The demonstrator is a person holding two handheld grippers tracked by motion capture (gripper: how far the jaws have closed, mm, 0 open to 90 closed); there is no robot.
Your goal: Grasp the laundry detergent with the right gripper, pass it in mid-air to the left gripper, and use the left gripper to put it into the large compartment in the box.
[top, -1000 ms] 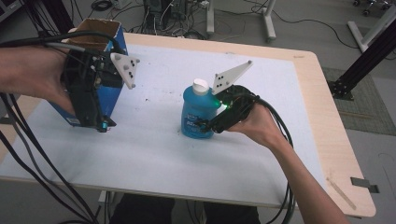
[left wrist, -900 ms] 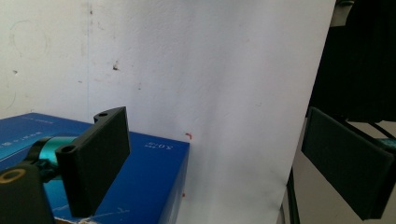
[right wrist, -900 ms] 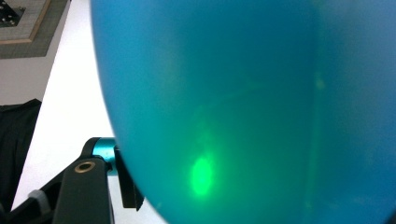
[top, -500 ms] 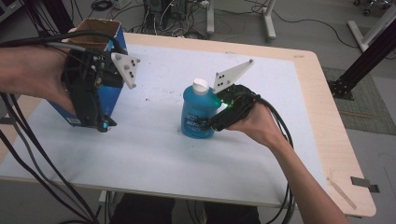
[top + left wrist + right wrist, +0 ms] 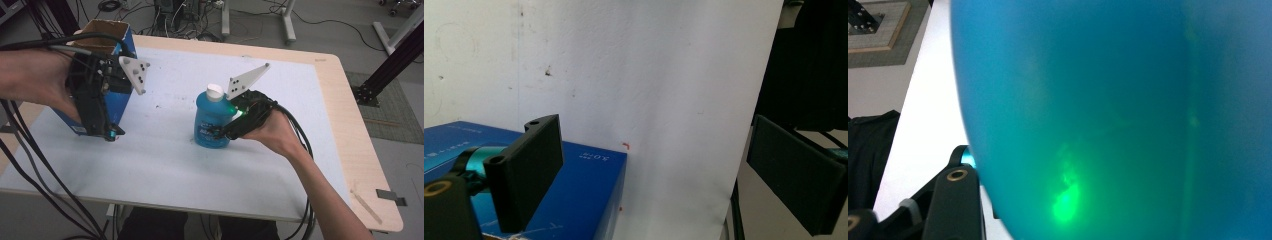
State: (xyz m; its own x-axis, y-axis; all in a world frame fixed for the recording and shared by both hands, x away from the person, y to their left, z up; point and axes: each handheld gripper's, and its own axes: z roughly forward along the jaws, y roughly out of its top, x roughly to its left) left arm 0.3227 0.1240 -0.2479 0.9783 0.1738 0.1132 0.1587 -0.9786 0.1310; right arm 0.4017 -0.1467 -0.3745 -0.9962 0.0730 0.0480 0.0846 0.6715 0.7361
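One bottle (image 5: 212, 120) stands near the middle of the bench (image 5: 165, 165), on the white sheet (image 5: 165, 150). It is upright, so its long axis is vertical, and its white cap (image 5: 215, 90) points up. The right gripper (image 5: 223, 131) comes from the right side and is closed on the body of the bottle; in the right gripper view the blue wall (image 5: 1108, 115) is directly against the jaw.

One blue box (image 5: 102, 80) stands at the far left part of the bench, close to the left edge, with its open top up. The left gripper (image 5: 111, 134) is in front of the box, near its lower corner, and its jaws are wide apart with nothing between them. In the left gripper view one jaw is over the box (image 5: 574, 190) and the other is beyond the near edge of the sheet (image 5: 649, 75).

Between box and bottle the sheet is free. To the right of the bottle there is also much open bench up to the wooden edge (image 5: 350, 140).
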